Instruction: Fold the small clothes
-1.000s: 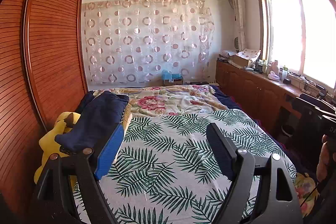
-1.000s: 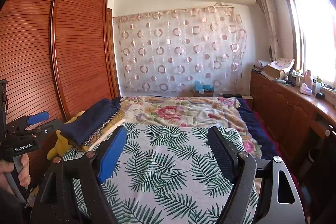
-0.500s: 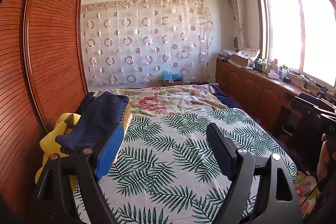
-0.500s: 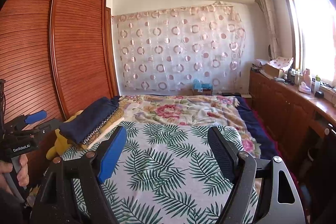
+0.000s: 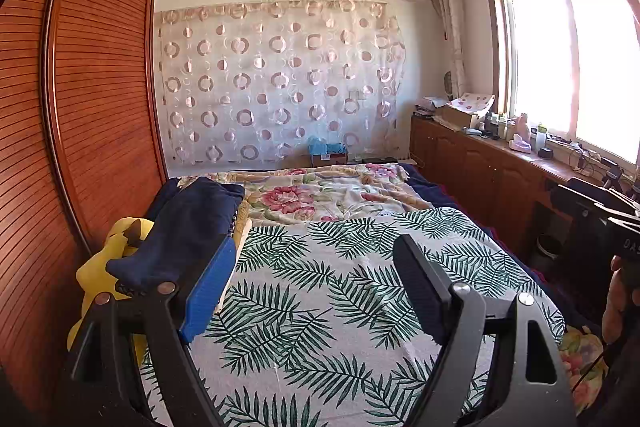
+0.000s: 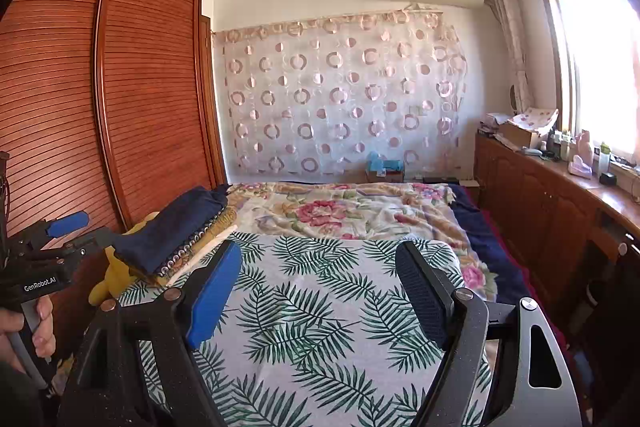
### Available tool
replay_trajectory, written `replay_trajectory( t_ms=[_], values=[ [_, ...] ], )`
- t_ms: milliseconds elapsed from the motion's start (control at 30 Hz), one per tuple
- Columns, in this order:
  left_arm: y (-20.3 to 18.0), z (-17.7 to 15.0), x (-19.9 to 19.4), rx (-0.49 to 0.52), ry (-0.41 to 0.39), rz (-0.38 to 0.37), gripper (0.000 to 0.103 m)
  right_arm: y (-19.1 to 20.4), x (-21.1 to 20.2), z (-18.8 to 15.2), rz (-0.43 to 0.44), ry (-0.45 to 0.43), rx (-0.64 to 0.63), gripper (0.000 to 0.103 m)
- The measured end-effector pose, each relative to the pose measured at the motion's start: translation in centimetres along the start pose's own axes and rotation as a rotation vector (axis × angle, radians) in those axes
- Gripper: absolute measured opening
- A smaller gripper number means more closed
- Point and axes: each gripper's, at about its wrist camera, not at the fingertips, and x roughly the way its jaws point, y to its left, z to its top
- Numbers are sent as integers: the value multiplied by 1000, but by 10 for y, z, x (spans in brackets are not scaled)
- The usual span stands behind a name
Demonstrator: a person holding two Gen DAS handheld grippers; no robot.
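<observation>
Over the bed (image 5: 328, 307) both of my claws hover with nothing between their fingers. I see my left claw (image 5: 316, 287) spread wide above the palm-leaf sheet (image 5: 320, 279), and my right claw (image 6: 320, 291) stands just as wide over the same sheet. At the bed's left edge, beside the slatted wooden wardrobe (image 5: 96, 107), sits a stack of folded clothes (image 6: 180, 231): a navy garment (image 5: 184, 227) lies on top, with patterned and pale layers under it. A yellow plush toy (image 5: 104, 267) lies between that stack and the wardrobe. Farther up the bed lies a floral blanket (image 6: 340, 211), crumpled. From the right wrist view I see a hand (image 6: 28, 331) holding the left claw's handle at the far left. A circle-patterned curtain (image 5: 280, 87) hangs on the back wall.
</observation>
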Motion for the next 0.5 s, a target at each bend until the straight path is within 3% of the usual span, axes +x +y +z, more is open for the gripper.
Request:
replay_trajectory(
  t_ms=[500],
  values=[
    [-1, -1, 0, 1, -3, 0, 81, -7, 0, 0, 3, -8, -3, 81]
  ],
)
